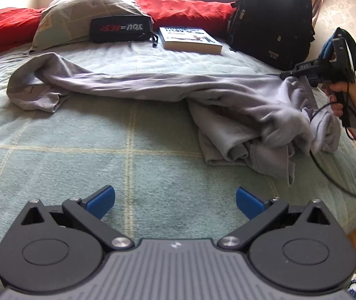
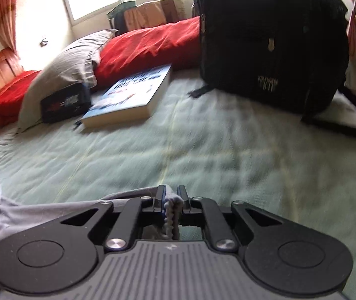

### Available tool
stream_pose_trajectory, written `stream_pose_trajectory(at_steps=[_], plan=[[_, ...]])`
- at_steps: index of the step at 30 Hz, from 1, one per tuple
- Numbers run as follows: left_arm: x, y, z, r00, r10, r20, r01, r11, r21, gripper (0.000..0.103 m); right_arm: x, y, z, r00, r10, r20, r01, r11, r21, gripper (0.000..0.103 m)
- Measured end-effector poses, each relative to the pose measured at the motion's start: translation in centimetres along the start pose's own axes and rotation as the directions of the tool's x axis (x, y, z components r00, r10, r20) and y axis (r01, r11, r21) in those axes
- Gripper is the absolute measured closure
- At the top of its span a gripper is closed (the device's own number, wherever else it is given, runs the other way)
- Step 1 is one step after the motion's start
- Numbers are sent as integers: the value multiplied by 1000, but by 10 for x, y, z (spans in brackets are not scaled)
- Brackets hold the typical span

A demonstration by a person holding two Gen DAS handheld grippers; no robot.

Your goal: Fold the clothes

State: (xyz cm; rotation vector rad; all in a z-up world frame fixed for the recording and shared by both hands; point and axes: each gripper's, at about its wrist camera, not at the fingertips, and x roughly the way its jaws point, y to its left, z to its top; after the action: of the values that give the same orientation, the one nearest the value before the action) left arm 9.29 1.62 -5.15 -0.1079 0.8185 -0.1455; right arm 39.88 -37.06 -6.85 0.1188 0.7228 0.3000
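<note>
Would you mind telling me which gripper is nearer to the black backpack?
Right. The right gripper, shut on the grey garment, sits just below the backpack; the left gripper hangs open, far back over the bedspread.

Grey garment (image 1: 153, 85), green checked bedspread (image 1: 133, 150)

On my bed I count one crumpled grey cotton garment (image 1: 153, 85), one blue-covered paperback book (image 1: 190, 40), one black fabric backpack (image 1: 272, 17), one black zip pouch (image 1: 120, 28), one pale pillow (image 1: 78, 10).

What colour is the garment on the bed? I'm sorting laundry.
Pale lavender-grey garment, plain; clearest in the left wrist view.
</note>
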Motion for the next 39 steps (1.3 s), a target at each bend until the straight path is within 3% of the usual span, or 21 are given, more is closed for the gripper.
stream_pose_trajectory(at_steps=[6, 8, 11, 16, 18, 20, 24, 28, 32, 36, 39], plan=[[-1, 10, 3, 1000, 10, 3, -10, 999, -31, 1, 21, -25, 39, 986, -160, 43, 156, 984, 82, 92], [0, 12, 4, 1000, 13, 2, -12, 999, -42, 1, 32, -39, 47, 983, -185, 11, 181, 973, 142, 90], [0, 13, 3, 1000, 11, 1, -11, 999, -43, 1, 41, -51, 45, 989, -141, -40, 146, 972, 183, 84], [3, 14, 4, 1000, 14, -10, -15, 999, -41, 1, 24, -41, 32, 993, -112, -43, 117, 981, 155, 73], [4, 13, 4, 1000, 13, -13, -13, 999, -33, 1, 8, -34, 28, 996, -85, -36, 90, 986, 141, 66], [4, 12, 4, 1000, 15, -15, -15, 999, -30, 1, -12, -27, 22, 998, -55, -30, 58, 990, 131, 49], [3, 10, 3, 1000, 21, -24, -21, 999, -24, 1, -55, -18, 2, 1000, 14, -16, -11, 992, 126, 46], [2, 5, -1, 999, 24, -29, -25, 1000, -11, 1, -94, -19, -32, 997, 79, -15, -76, 982, 170, 35], [-1, -2, -6, 999, 23, -31, -23, 1000, 14, 1, -119, -27, -83, 985, 170, -16, -157, 939, 305, 34], [-5, -8, -14, 1000, -1, -29, 1, 1000, 22, 1, -133, -38, -141, 964, 264, 16, -238, 838, 491, 34], [-8, -12, -18, 1000, -9, -30, 10, 1000, 29, 1, -129, -36, -170, 950, 310, 30, -272, 780, 563, 34]])
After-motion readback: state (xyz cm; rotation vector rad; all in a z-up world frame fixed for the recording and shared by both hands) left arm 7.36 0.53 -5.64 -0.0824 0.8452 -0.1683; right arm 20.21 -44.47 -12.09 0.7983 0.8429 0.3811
